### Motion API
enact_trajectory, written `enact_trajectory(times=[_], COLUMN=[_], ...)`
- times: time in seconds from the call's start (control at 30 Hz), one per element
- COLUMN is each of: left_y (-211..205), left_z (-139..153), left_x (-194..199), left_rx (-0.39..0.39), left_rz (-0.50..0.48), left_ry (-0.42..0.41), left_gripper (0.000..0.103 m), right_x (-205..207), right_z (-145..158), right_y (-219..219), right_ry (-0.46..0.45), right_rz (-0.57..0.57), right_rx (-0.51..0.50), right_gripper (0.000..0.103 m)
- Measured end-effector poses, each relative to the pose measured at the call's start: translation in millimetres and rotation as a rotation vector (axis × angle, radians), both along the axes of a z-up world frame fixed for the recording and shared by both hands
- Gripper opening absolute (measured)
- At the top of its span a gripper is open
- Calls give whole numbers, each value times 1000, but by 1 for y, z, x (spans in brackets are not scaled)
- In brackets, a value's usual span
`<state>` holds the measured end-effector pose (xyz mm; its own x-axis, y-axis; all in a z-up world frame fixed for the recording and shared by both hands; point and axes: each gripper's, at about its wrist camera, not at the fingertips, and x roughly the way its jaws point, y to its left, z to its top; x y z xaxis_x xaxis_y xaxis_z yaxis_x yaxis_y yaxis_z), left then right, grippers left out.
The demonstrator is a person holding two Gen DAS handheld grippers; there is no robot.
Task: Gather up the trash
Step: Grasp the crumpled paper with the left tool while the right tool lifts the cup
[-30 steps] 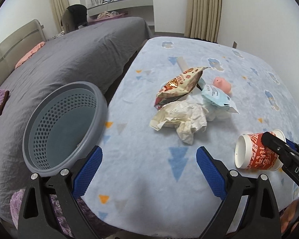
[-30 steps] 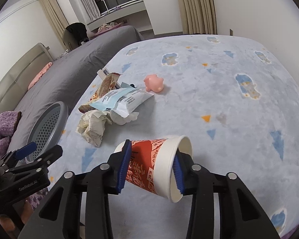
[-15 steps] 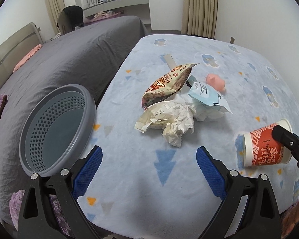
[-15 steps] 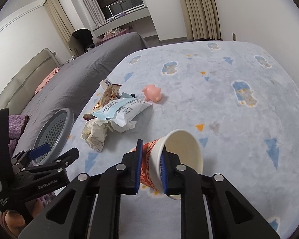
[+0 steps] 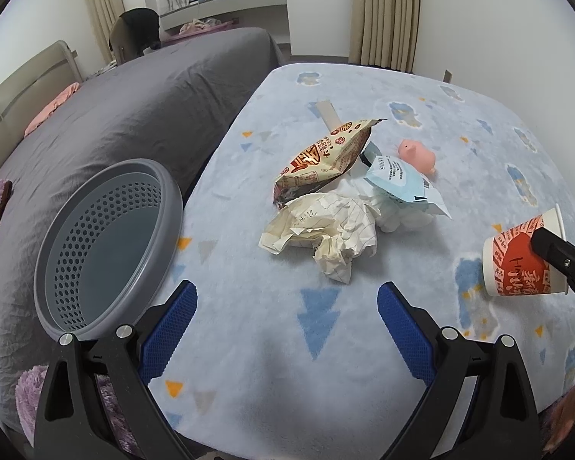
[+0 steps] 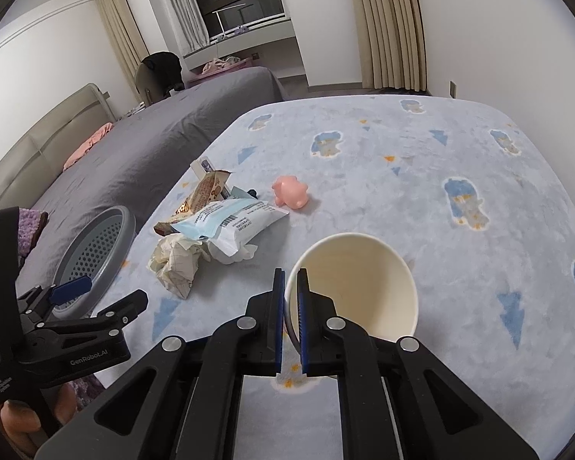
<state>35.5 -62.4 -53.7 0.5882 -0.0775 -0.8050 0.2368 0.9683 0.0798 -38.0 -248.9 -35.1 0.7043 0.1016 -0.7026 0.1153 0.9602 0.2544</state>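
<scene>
Red-and-white paper cup [image 6: 354, 287] now sits pinched by its rim wall in the right hand-held gripper [image 6: 291, 306], which a second ago only straddled it; lifted off the blue blanket [image 5: 326, 345], ready to carry; left hand-held gripper [image 5: 287, 326] gapes unladen; grey basket [image 5: 172, 207] holds nothing; wrappers [image 5: 326, 157] remain heaped nearby.
</scene>
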Motion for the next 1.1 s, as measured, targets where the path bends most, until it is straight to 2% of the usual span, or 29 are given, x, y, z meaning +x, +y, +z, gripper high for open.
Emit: enact_trajectory(times=[0.33, 0.5, 0.67, 0.87, 0.97, 1.03, 1.1], left_y=[0, -13, -25, -28, -24, -21, -18], left_z=[-8, -12, -26, -36, -37, -38, -38], left_x=[8, 13, 29, 43, 47, 47, 47], left_rx=[-34, -59, -64, -64, -87, -114, -126], left_rz=[-9, -38, -28, -4, -2, -16, -19], left_ry=[17, 3, 2, 16, 32, 54, 63], left_gripper=[93, 93, 93, 75, 57, 31, 28], right_x=[-1, -3, -4, -2, -2, -2, -2], right_z=[5, 3, 0, -4, -4, -5, -5], right_y=[3, -1, -8, -10, -9, -9, -9], right_ry=[-17, -17, -16, -3, -3, -4, -3], right_rz=[1, -5, -17, -15, -11, -11, -10], right_rx=[-10, 8, 26, 41, 42, 42, 43], right_gripper=[7, 7, 7, 7, 7, 7, 7])
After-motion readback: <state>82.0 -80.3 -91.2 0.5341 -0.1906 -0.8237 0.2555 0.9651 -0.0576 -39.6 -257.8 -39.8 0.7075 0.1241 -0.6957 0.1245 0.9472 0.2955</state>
